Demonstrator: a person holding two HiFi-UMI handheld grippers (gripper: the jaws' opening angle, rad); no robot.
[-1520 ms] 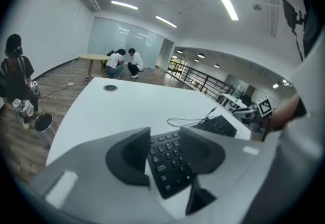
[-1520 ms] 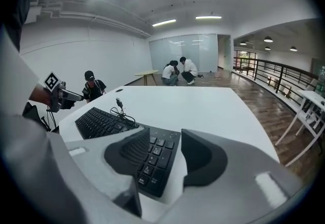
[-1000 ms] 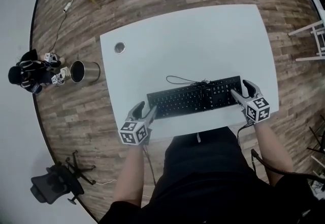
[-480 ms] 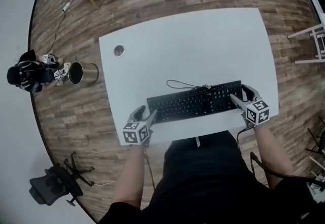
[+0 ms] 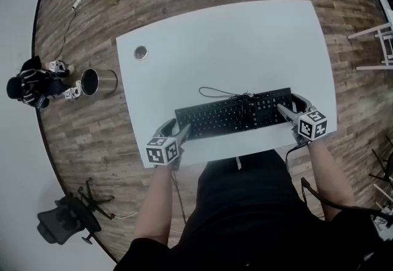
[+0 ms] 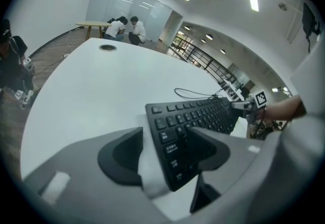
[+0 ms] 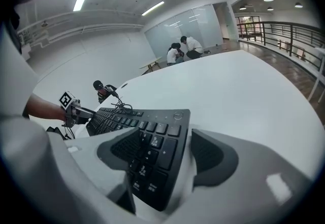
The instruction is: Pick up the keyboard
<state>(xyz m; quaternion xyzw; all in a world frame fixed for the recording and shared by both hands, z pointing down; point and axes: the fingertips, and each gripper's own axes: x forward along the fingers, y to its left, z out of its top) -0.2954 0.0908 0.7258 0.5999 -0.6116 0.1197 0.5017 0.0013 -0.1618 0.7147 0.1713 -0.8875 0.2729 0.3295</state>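
Note:
A black keyboard (image 5: 233, 115) lies across the near part of the white table (image 5: 233, 42), with its cable (image 5: 215, 93) looped behind it. My left gripper (image 5: 174, 131) is at its front left corner. In the left gripper view the keyboard's (image 6: 198, 114) left end sits between the jaws of that gripper (image 6: 162, 149): the right pad rests over the keys and a white gap shows at the left pad. My right gripper (image 5: 293, 107) straddles the right end. In the right gripper view the number pad (image 7: 162, 136) lies between the jaws of this gripper (image 7: 167, 152), with a gap at the right pad.
A round grommet (image 5: 140, 52) sits in the table's far left corner. On the floor at the left stand a metal bin (image 5: 98, 82) and a crouched person (image 5: 27, 86). An office chair (image 5: 61, 223) is at the lower left, and a white frame (image 5: 377, 48) at the right.
Both grippers have slid inward along the table, so the keyboard's two ends now lie deeper between their jaws. The keyboard itself has barely shifted.

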